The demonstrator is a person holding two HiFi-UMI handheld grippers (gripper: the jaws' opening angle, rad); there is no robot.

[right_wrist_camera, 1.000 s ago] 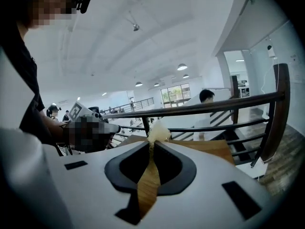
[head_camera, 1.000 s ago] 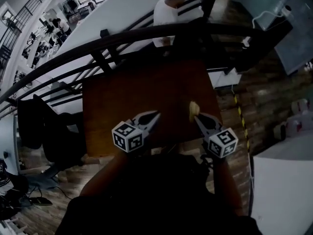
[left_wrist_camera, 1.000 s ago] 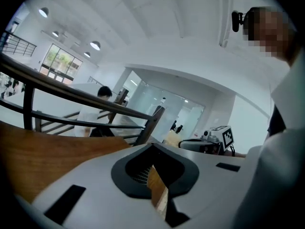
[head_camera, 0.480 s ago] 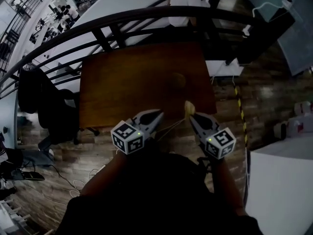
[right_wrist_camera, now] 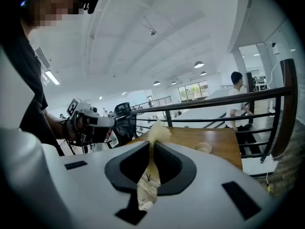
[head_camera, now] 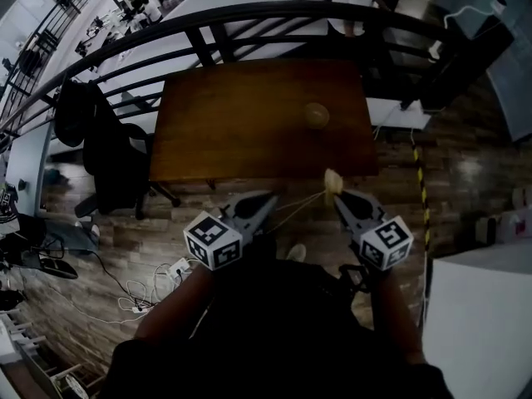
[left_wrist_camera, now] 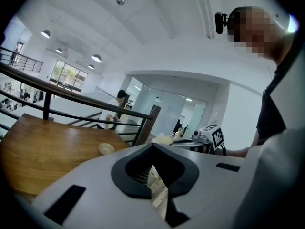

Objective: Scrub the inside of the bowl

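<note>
Right tool [right_wrist_camera: 151, 146] has its jaws pressed together on a pale yellow scrub pad [right_wrist_camera: 157, 130], whose frayed end sticks out past the tips. Left tool [left_wrist_camera: 152, 150] is closed right down with nothing in it; only a sliver of floor shows through the slit between its jaws. In the head view both tools hang over the plank floor [head_camera: 465, 173], short of the near edge of the wooden table [head_camera: 241, 131], the right tool [head_camera: 336, 193] with its pad [head_camera: 332, 180] nearest that edge and the left tool [head_camera: 267, 199] beside it.

The bowl [head_camera: 316, 115] stands well apart from both, alone towards the right of the table, with the dark railing [head_camera: 249, 15] beyond. It is small, round and pale tan, upright with its mouth up. It looks shallow and empty, though it is too small here to be sure of its inside. Both gripper views show it as a light disc on the wood [left_wrist_camera: 106, 149] [right_wrist_camera: 203, 148].

The step in hand looks like the approach. To do it well:
- Open the left tool before it reaches the bowl, so that it can pinch or brace the rim.
- A bowl this light will probably skate on the smooth wood once rubbed.
- Bring the pad down into the hollow from above.
- Press the free end against the inner wall and work round in circles, keeping the tips off the bowl
</note>
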